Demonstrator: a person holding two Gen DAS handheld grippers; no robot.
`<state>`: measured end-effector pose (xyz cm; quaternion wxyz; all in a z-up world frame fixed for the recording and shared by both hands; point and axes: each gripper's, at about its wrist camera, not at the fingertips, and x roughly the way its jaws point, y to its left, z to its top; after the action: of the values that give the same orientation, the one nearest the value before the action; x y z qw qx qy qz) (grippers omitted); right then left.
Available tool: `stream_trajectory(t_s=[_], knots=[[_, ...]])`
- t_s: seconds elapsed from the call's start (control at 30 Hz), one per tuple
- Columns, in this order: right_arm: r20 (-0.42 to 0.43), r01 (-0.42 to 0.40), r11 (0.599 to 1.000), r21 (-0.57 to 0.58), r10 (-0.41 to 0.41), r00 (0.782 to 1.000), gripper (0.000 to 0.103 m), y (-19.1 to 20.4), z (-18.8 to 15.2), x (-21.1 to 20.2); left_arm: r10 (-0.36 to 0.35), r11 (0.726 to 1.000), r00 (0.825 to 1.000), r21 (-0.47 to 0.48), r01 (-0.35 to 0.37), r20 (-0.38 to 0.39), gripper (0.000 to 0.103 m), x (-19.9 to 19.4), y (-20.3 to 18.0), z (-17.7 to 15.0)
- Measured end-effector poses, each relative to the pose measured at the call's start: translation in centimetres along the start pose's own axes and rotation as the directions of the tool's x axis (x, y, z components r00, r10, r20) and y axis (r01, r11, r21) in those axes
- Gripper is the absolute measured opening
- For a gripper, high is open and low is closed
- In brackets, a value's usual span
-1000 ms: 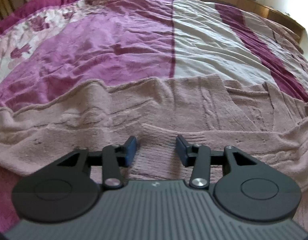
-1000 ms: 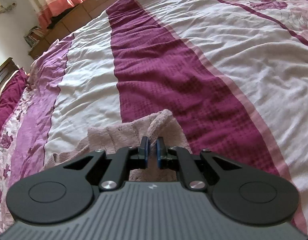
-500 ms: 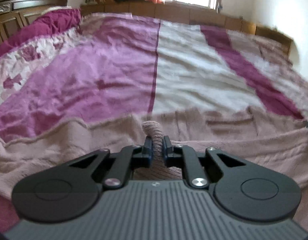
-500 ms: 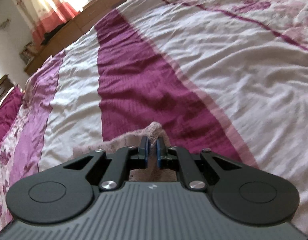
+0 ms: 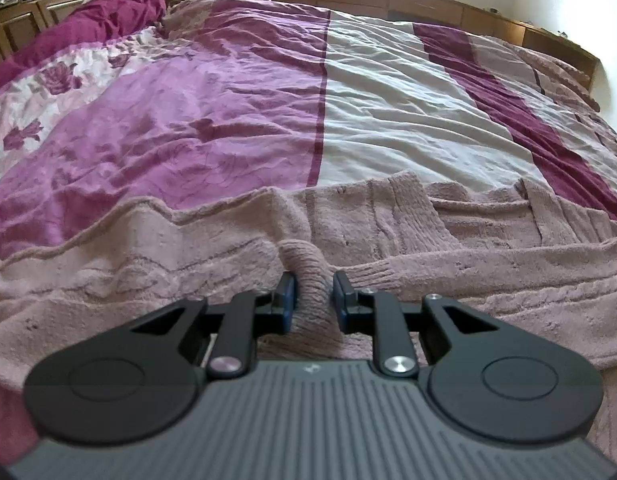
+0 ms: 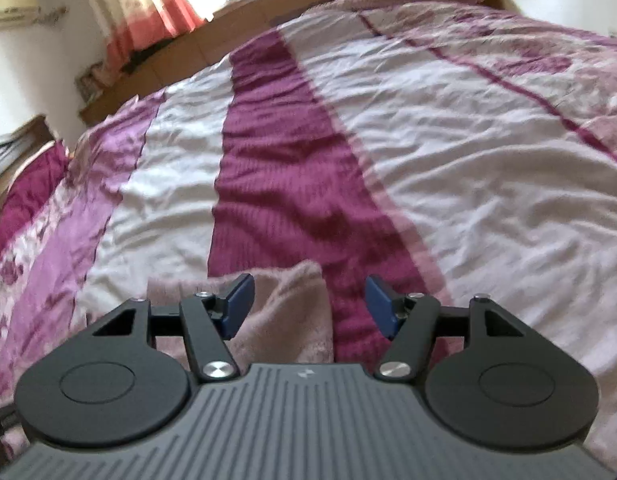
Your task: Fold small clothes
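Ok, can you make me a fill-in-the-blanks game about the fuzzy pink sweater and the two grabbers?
1. The pink knitted sweater lies on a striped ____.
2. A bunched fold of knit stands between the fingers of the ____ gripper.
3. The pads on the fingers of the right gripper are coloured ____.
4. The right gripper's jaws are opening, and its pads press on ____.

Missing words: bedspread; left; blue; nothing

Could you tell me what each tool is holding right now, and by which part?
Left tool: opening, a bunched ridge of the pink knit sweater between its jaws. Right tool: opening, holding nothing.
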<state>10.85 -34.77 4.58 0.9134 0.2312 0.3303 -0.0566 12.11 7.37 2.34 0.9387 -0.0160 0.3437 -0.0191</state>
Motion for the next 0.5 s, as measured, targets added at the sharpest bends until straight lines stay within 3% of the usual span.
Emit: stream_trajectory(t_s=[0.17,0.23,0.3,0.4,0.5], knots=[[-0.013,0.024,0.999,-0.039,-0.024,1.0,0.056,-0.6,-1.7,1.7,0.01,0.999,1.0,0.051,-0.01,0.013,0.023,-0.2,-0.4,-0.3],[-0.013,-0.011,1.0,-0.026,0.01,1.0,0.041,-1.0,-2.1,2.0,0.01,0.998,1.0,0.067,-0.012,0.021,0.022,-0.2,-0.6,-0.4],[-0.024,-0.025,0.999,-0.035,0.024,0.999,0.012,-0.9,-2.4,2.3,0.017,0.997,1.0,0.076,-0.019,0.024,0.022,-0.2,-0.7,-0.5],[0.039,-0.047,0.995,-0.09,0.051,0.998,0.011,0.2,-2.5,1.3,0.024,0.997,0.999,0.07,-0.027,0.045,0.022,-0.6,-0.9,-0.5],[0.091,0.004,0.991,-0.134,0.009,0.996,0.011,1.0,-2.5,0.8,0.024,0.997,0.997,0.072,-0.029,0.072,0.022,-0.7,-1.2,-0.5]])
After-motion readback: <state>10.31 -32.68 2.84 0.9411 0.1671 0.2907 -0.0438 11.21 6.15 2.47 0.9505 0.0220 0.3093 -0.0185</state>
